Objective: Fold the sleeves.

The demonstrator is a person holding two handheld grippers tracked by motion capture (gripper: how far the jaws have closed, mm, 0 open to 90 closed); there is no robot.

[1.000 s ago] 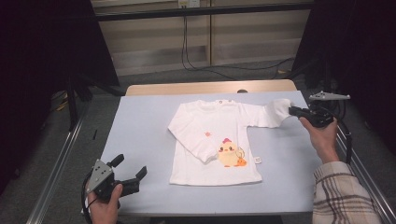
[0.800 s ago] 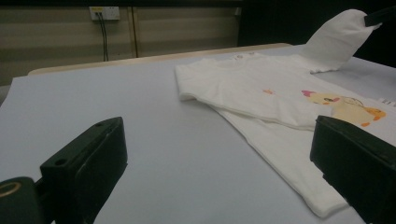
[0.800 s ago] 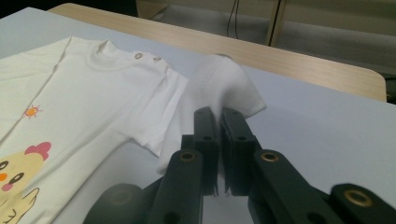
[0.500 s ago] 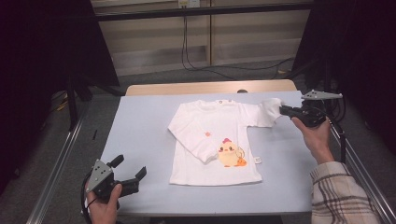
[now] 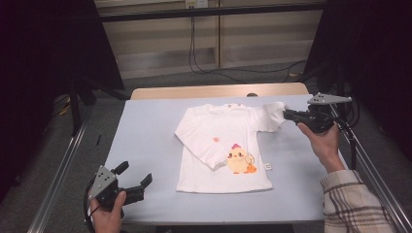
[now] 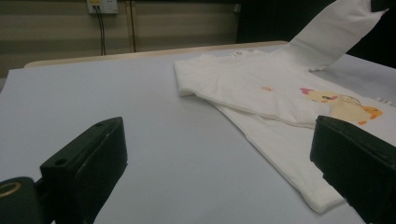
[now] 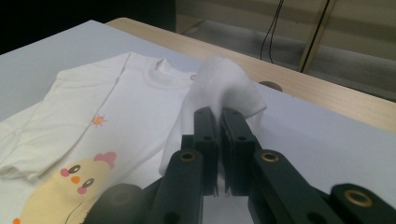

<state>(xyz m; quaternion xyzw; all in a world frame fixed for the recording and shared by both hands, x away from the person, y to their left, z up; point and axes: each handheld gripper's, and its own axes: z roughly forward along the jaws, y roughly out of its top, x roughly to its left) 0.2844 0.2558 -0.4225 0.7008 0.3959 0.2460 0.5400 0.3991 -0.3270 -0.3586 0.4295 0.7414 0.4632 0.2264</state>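
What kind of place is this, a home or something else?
Probably a lab or recording workspace, not a home: a bare table framed by metal rails, dark curtains at the sides, and hand-held grippers, the right gripper pinching a white shirt.

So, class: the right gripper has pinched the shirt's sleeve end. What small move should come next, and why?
Probably carry the sleeve inward over the shirt's chest. The right gripper is shut on its cuff, lifted off the table, while the other sleeve already lies folded across the front.
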